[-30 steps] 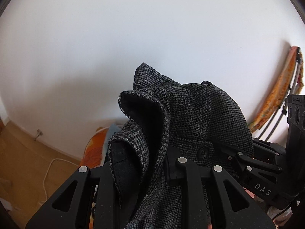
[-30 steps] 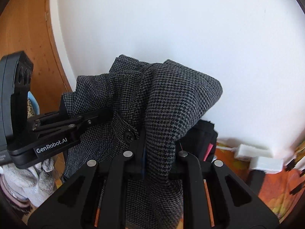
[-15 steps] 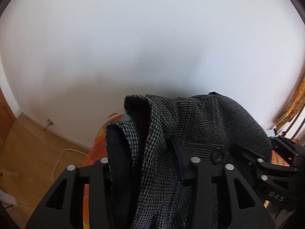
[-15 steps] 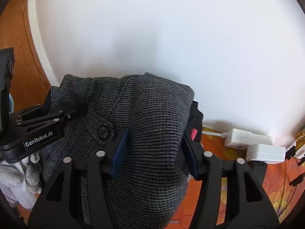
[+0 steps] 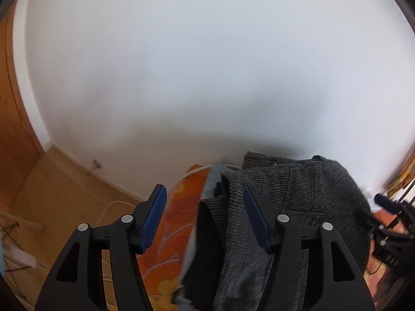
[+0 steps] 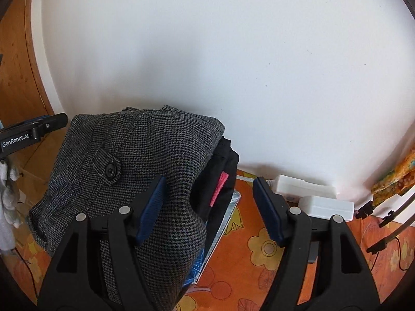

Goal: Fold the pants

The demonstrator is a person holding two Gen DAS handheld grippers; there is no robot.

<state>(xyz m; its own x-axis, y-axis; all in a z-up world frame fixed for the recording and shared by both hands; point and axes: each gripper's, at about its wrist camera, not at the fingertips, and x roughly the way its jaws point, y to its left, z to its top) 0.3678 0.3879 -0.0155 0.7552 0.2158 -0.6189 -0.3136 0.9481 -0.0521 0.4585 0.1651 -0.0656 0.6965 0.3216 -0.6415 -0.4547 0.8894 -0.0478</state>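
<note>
The grey houndstooth pants (image 6: 135, 171) lie folded on top of a stack of folded clothes on the orange flowered cloth (image 6: 254, 256); a black button shows on the waistband. They also show in the left wrist view (image 5: 298, 207). My left gripper (image 5: 205, 220) is open, its fingers standing either side of the pants' left edge without gripping. My right gripper (image 6: 210, 207) is open at the pants' right edge, holding nothing. The left gripper's body shows at the far left of the right wrist view (image 6: 28, 134).
A white wall stands close behind the stack. Under the pants lie a black garment with a pink tag (image 6: 220, 186) and a light blue one (image 5: 215, 178). White power adapters (image 6: 311, 194) and cables lie at the right. Wooden floor (image 5: 52, 194) is at the left.
Both grippers opened and let go of the pants. The pants dropped from held up in front of the wall down onto the stack.
</note>
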